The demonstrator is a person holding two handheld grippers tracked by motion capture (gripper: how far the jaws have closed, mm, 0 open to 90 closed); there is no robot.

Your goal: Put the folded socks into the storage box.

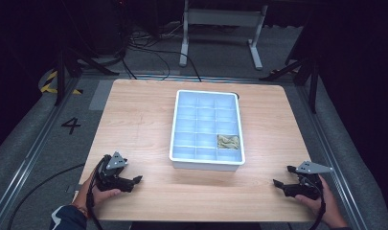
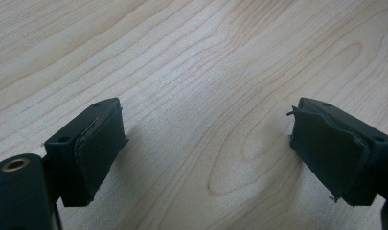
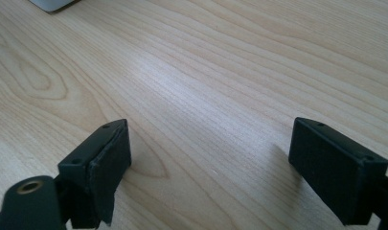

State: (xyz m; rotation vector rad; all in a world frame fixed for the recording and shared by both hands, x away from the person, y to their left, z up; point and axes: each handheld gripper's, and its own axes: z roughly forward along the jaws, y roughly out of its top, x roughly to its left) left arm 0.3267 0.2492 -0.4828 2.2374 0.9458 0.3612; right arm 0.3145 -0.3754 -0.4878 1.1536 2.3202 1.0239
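Note:
A white compartment tray [image 1: 207, 164] sits in the middle of the wooden table [image 1: 134, 124]; a tangle of pale beige material [image 1: 228, 141] lies in a compartment on its right side, second row from the front. My left gripper [image 1: 132, 181] rests near the front left edge, held by a hand, jaws wide apart over bare wood [image 2: 206, 143]. My right gripper [image 1: 283, 176] rests near the front right edge, also open, with nothing between its pads [image 3: 110, 163]. Both point inward toward the table's middle.
A corner of the white tray [image 3: 52, 5] shows at the top left of the right gripper view. Beyond the table are a grey floor, cables [image 1: 148, 52], a white metal frame [image 1: 220, 19] and dark stands. Bare wood surrounds the tray.

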